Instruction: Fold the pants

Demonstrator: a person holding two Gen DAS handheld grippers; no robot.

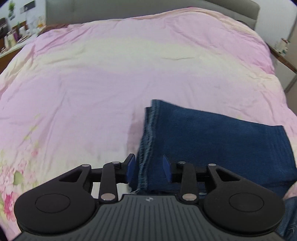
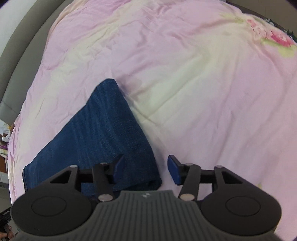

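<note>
folded dark blue denim pants (image 1: 213,140) lie on a pink floral bed quilt (image 1: 92,83), long axis spanning both grippers; left gripper (image 1: 148,169) straddles the seamed edge, right gripper (image 2: 146,169) the opposite corner, both sets of jaws wide open, holding nothing.

A home bedroom. A wide bed (image 1: 130,61) is filling both views, lying under a pink quilt (image 2: 185,92) with a flower print (image 2: 278,39) running along its edges. A grey padded headboard (image 1: 148,9) is standing at the bed's far edge. Off the left corner a side table (image 1: 11,46) is crowding with small household things — too blurred to name — and another cluttered shelf (image 1: 282,53) is showing past the right corner.
</note>
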